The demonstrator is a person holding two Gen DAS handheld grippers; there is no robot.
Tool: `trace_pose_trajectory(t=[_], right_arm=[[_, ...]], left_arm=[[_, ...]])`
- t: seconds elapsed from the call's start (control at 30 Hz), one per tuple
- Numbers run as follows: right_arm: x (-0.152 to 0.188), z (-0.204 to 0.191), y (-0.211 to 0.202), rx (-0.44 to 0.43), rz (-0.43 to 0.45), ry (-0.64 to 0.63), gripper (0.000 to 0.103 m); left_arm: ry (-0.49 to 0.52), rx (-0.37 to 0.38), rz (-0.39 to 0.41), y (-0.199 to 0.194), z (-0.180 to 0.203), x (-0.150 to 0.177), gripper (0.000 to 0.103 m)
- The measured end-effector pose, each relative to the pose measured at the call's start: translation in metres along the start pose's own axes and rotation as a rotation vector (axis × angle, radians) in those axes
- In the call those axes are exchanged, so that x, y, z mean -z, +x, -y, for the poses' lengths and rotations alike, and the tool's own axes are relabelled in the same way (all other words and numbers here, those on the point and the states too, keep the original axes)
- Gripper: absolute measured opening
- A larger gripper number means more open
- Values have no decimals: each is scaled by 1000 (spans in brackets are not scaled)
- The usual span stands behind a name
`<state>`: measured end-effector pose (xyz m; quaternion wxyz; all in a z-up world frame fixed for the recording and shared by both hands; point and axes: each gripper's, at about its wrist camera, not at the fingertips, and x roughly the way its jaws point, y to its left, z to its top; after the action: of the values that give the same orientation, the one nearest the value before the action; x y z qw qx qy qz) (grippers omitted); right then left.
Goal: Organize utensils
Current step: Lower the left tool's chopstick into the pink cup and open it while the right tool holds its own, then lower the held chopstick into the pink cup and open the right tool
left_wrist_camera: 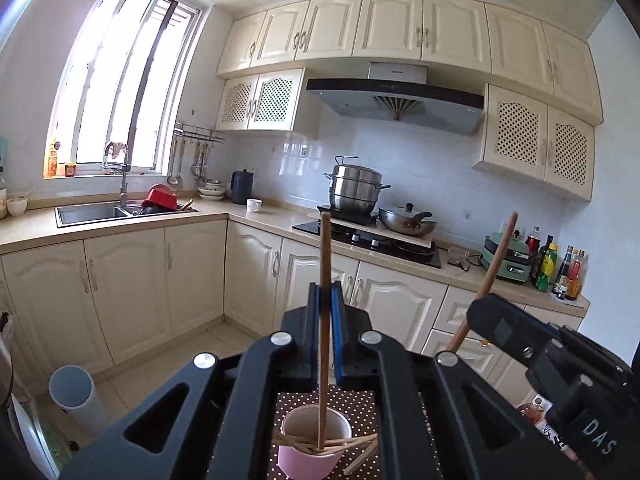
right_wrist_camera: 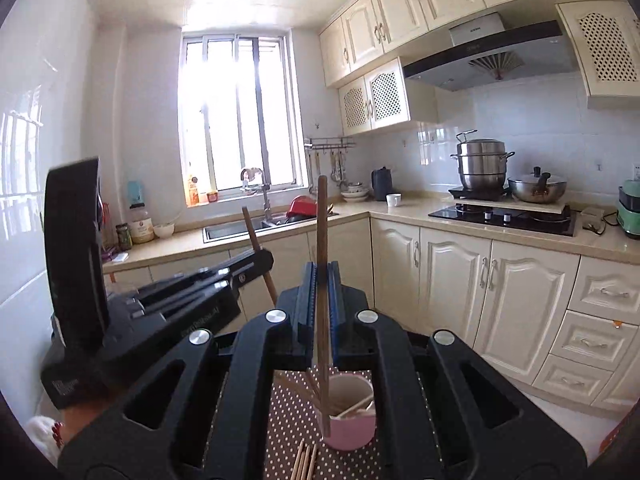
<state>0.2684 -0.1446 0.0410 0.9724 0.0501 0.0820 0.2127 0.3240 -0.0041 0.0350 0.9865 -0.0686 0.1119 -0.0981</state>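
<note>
My left gripper point(left_wrist_camera: 325, 292) is shut on an upright wooden chopstick point(left_wrist_camera: 324, 252) whose lower end stands inside a pink cup point(left_wrist_camera: 314, 446) on a brown polka-dot mat point(left_wrist_camera: 360, 400). Several chopsticks lie across the cup. My right gripper point(right_wrist_camera: 322, 276) is shut on a darker chopstick point(right_wrist_camera: 321, 224); its lower end reaches down at the same pink cup's point(right_wrist_camera: 348, 416) left rim, in front of the wall. Each gripper shows in the other's view, the right one point(left_wrist_camera: 492, 308) holding its chopstick tilted, the left one point(right_wrist_camera: 260, 258) likewise.
Several loose chopsticks point(right_wrist_camera: 304, 462) lie on the mat in front of the cup. Beyond are kitchen cabinets, a sink point(left_wrist_camera: 92, 212), a stove with a steamer pot point(left_wrist_camera: 354, 192) and wok, bottles point(left_wrist_camera: 560, 268) on the counter, and a grey bin point(left_wrist_camera: 76, 392) on the floor.
</note>
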Motion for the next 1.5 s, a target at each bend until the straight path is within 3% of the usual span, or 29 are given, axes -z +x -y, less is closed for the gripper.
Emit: trace_pose_trajectory(t=[0.3, 0.77, 0.83, 0.9, 1.07, 1.5], right_arm=[[0, 17, 14, 48, 65, 39, 6], [14, 20, 31, 40, 49, 65, 6], [10, 19, 30, 28, 59, 74, 6], [7, 16, 30, 28, 69, 71, 6], [10, 6, 33, 61, 84, 15, 6], [39, 7, 42, 58, 0, 20, 6]], left_arm=[[2, -12, -21, 25, -7, 26, 6], [36, 34, -94, 32, -8, 43, 6], [28, 41, -100, 30, -11, 42, 9], [13, 51, -104, 27, -14, 41, 29], [6, 70, -99, 18, -20, 40, 30], [26, 11, -138, 16, -28, 48, 30]])
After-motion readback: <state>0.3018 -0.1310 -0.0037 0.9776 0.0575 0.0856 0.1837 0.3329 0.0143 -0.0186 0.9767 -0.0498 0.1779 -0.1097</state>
